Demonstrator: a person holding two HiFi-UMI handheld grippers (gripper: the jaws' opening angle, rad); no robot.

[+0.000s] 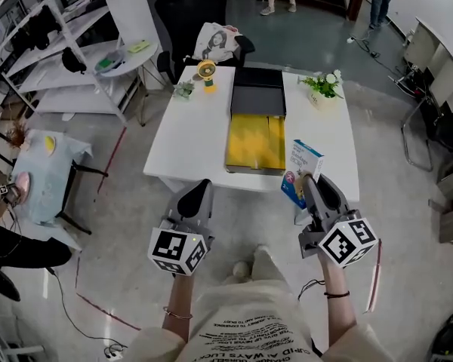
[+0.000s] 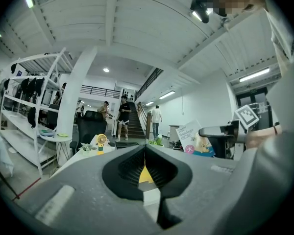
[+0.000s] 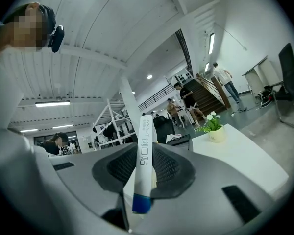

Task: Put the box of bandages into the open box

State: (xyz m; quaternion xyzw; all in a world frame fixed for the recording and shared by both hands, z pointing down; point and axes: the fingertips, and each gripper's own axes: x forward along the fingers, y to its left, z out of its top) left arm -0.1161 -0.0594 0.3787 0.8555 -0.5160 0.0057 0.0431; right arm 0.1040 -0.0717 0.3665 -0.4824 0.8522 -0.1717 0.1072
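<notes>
Right tongs (image 1: 308,181) are clamping bandage box (image 1: 303,168) edge-on, left tongs (image 1: 202,187) together, empty; I'm risking it twisting loose before open box (image 1: 257,100).

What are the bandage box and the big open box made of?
Bandage box: likely thin printed cardboard, slightly glossy; flat panels, crisp edges. Open box: probably rigid board, matte dark grey lid, yellow lining; hard to confirm from here.
</notes>
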